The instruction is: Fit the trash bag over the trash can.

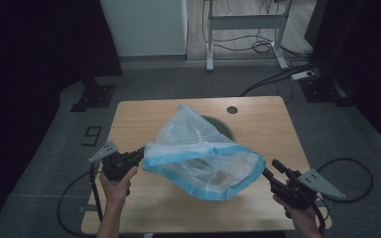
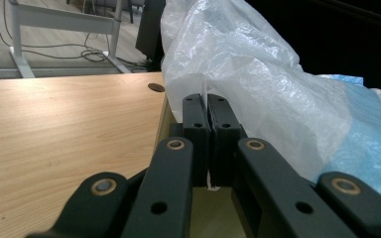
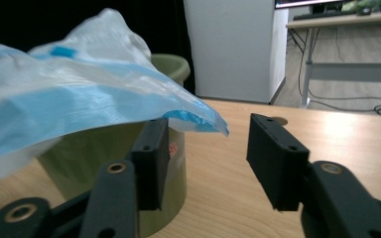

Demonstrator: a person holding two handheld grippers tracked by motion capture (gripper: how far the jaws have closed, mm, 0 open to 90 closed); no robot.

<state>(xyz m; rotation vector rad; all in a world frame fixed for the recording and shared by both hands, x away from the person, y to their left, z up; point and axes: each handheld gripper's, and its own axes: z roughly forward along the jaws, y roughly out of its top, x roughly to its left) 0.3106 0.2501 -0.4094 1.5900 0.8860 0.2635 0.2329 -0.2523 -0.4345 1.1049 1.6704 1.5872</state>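
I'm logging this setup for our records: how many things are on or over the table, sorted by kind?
Plastic bag, clear with a blue rim: 1
Green bin under the bag: 1
Handheld grippers: 2, the left gripper and the right gripper
Total: 4

A light wooden table point(image 1: 258, 119) with a round cable hole point(image 1: 232, 109) near its far edge stands on grey carpet point(image 1: 44, 163). Beyond it the floor turns to pale wood, where a white cabinet point(image 1: 144, 27) and a white desk frame point(image 1: 245, 22) stand, cables point(image 1: 263, 47) trailing beneath. The left and right sides of the room lie in darkness, the light dim
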